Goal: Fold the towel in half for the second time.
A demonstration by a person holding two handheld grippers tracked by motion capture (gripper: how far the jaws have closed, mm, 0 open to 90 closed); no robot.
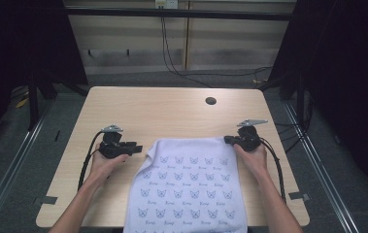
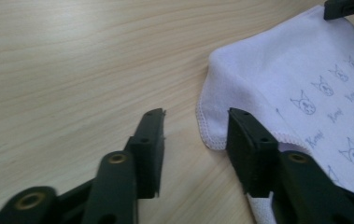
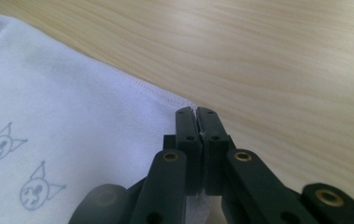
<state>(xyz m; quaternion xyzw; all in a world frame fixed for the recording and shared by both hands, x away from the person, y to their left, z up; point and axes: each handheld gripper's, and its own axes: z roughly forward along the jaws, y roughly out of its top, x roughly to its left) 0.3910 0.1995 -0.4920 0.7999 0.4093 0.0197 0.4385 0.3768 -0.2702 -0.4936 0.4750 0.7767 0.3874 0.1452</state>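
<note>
High view: a printed cloth [image 1: 189, 187] on a wooden table [image 1: 172, 109], one far corner pinched, the other free.

The cloth lies flat on the near half of the table and hangs over the near edge; it is white, hemmed, with rows of small cat-face prints. The right gripper [image 1: 231, 140] has its jaws closed on the cloth's far right corner. The left gripper [image 1: 138, 147] sits just beside the cloth's far left corner, which is curled up a little, with its jaws spread wide and holding nothing. The cloth looks thin, light and limp, so it will likely sag and fold wherever it is unsupported; the stitched hem at the corners seems the firmest place to grip.
</note>
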